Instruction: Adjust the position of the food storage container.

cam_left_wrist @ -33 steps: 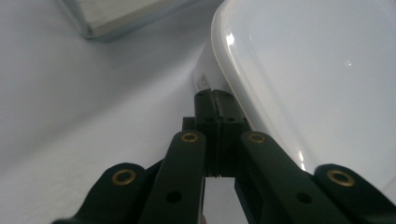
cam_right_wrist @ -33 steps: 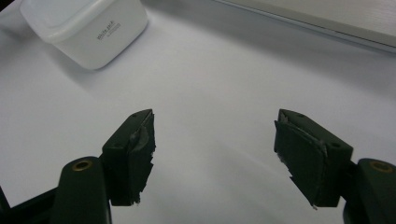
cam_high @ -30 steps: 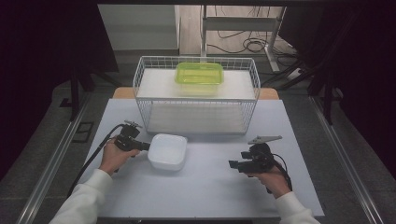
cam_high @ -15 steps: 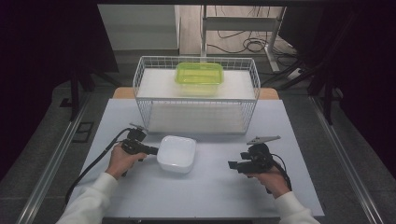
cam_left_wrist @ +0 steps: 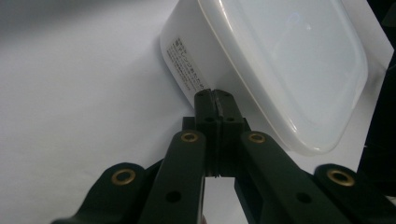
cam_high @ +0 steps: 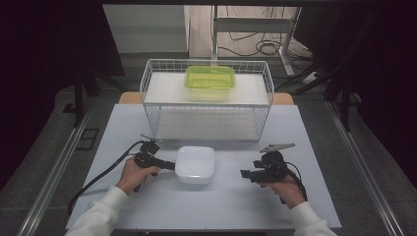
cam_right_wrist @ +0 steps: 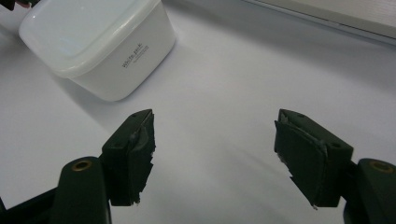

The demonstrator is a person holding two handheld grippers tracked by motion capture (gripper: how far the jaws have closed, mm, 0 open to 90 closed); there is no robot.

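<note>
A white lidded plastic container (cam_high: 195,164) sits on the pale table between my two grippers. My left gripper (cam_high: 170,166) is shut, with nothing between its jaws, and its tips touch the container's left wall just under the lid rim. In the left gripper view the closed tips (cam_left_wrist: 215,95) meet the container (cam_left_wrist: 280,70) beside its printed label. My right gripper (cam_high: 244,173) rests to the container's right, apart from it and pointing towards it. Its jaws stand wide open over bare table (cam_right_wrist: 215,154), with the container (cam_right_wrist: 98,46) farther off at the upper left.
A white wire basket (cam_high: 206,105) stands at the back of the table (cam_high: 314,147), and a green lidded container (cam_high: 210,82) lies on its top shelf. Black cables trail from both grippers. Floor rails run along both sides of the table.
My left gripper has moved to the right and slightly nearer, and the white container has slid rightward ahead of its tips. The right gripper has stayed still.
</note>
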